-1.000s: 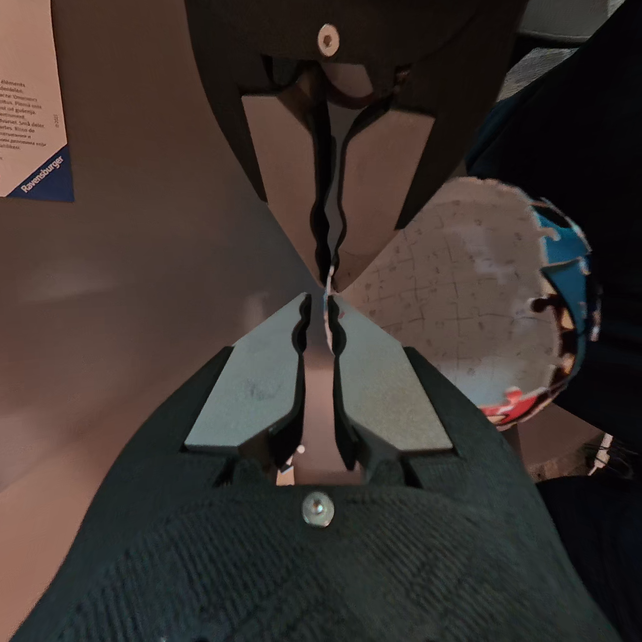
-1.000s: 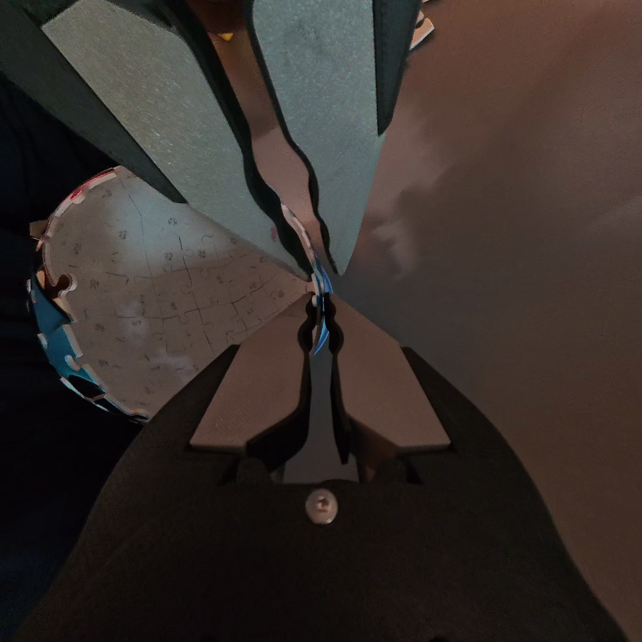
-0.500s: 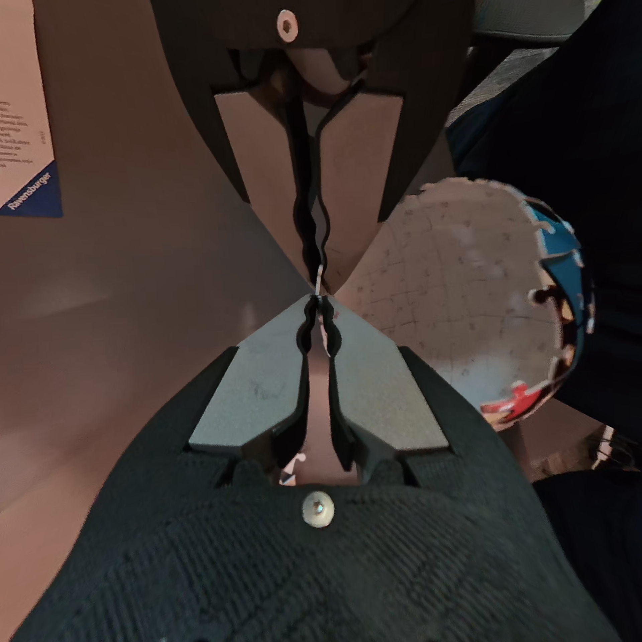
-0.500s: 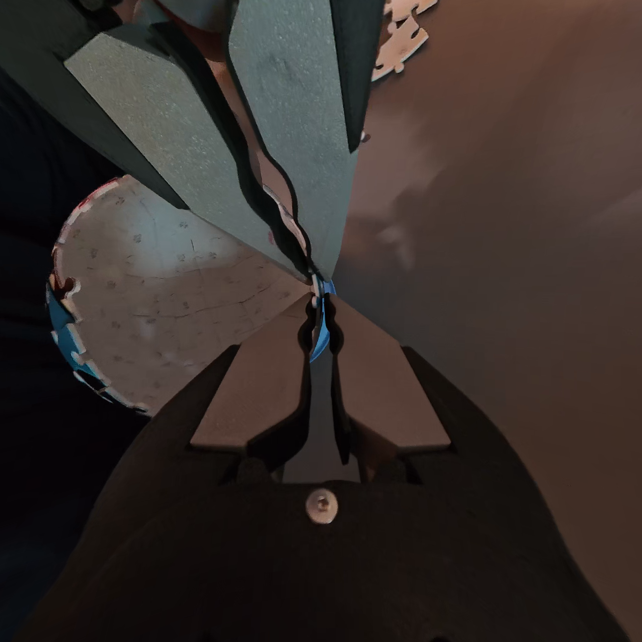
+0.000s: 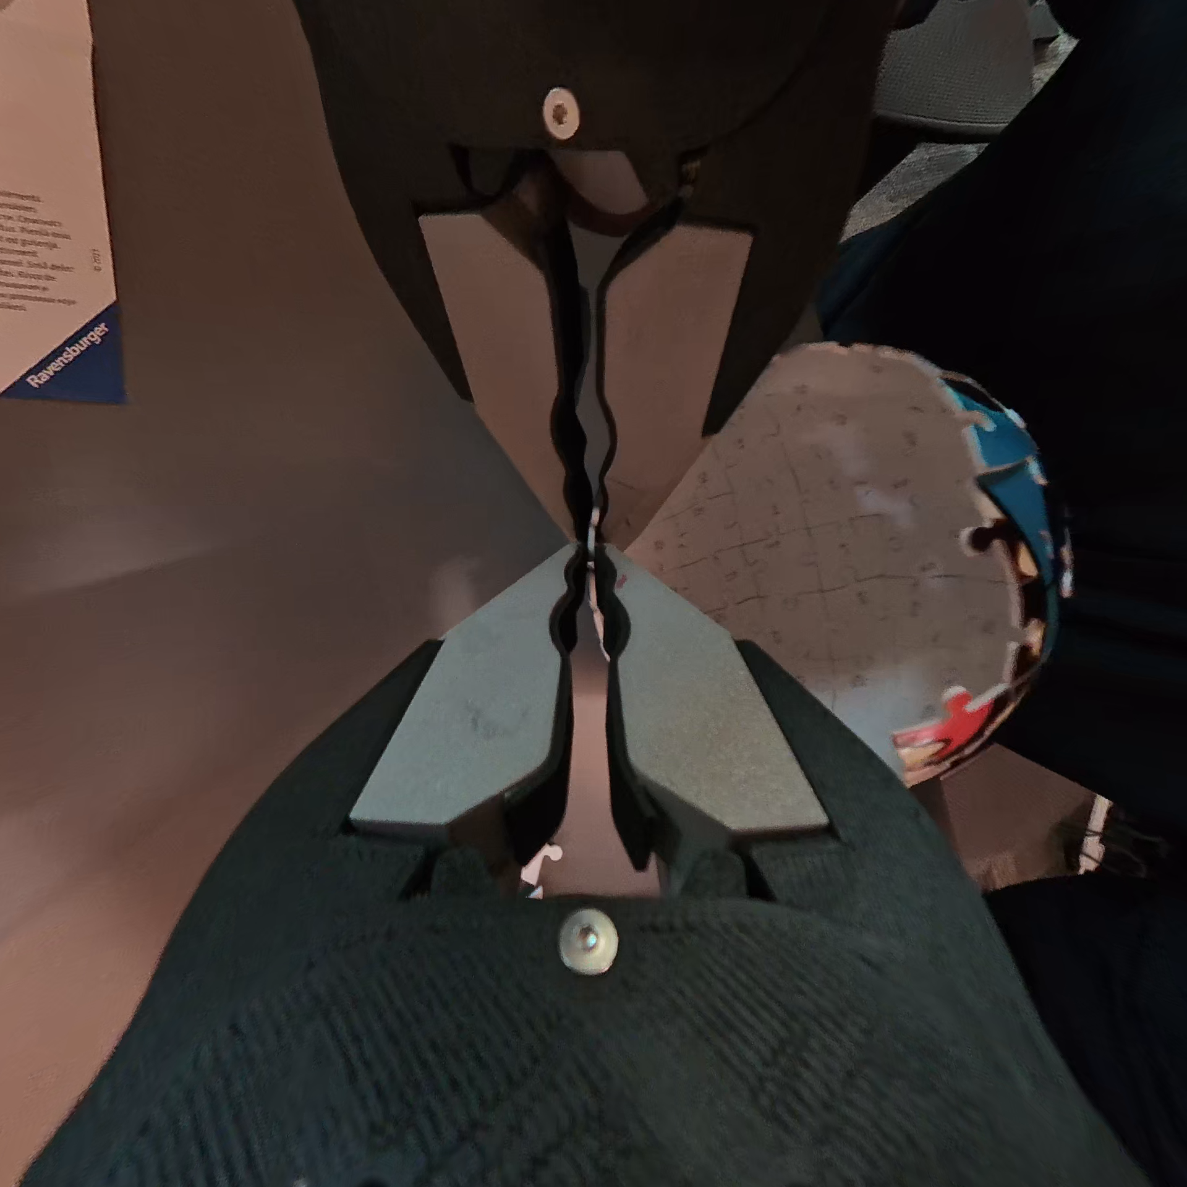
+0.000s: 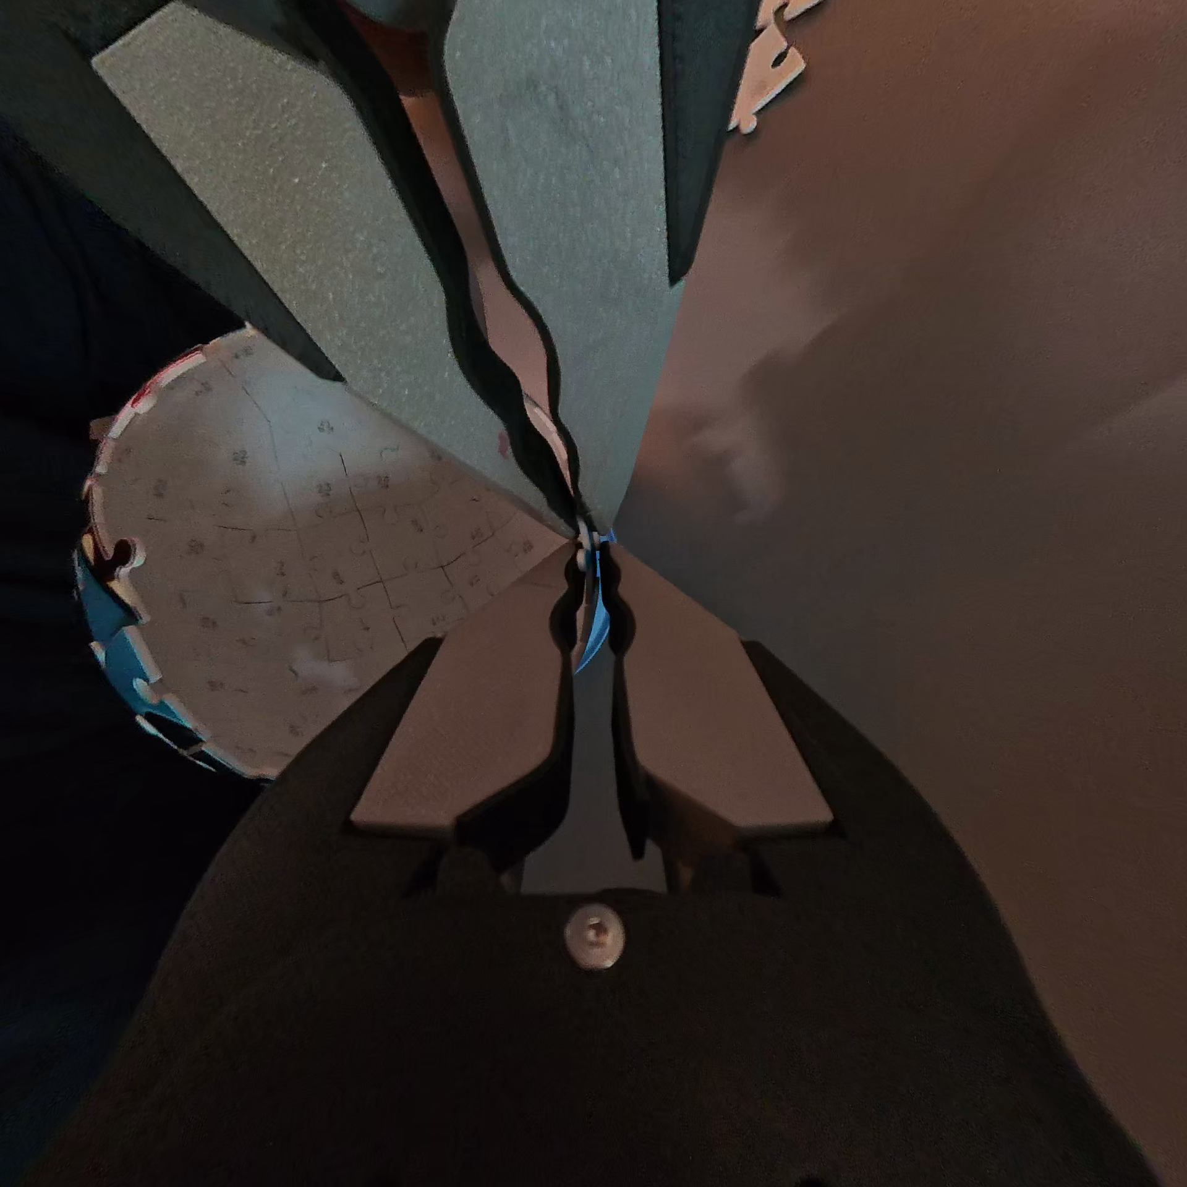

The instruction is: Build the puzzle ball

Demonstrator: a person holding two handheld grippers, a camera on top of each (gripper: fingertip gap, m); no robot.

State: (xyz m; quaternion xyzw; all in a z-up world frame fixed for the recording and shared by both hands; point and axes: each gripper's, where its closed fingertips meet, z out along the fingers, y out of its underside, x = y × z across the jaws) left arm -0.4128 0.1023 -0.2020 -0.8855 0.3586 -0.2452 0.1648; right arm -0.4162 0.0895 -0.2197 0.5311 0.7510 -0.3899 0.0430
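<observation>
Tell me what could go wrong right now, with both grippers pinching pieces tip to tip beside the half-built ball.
1. Both grips look thin: the left gripper and the right gripper hold their puzzle pieces edge-on at the very tips, so pushing them together may twist or pop one out.
2. The half-built ball sits open side up at the table's edge; a nudge from the fingers could roll it off.
</observation>
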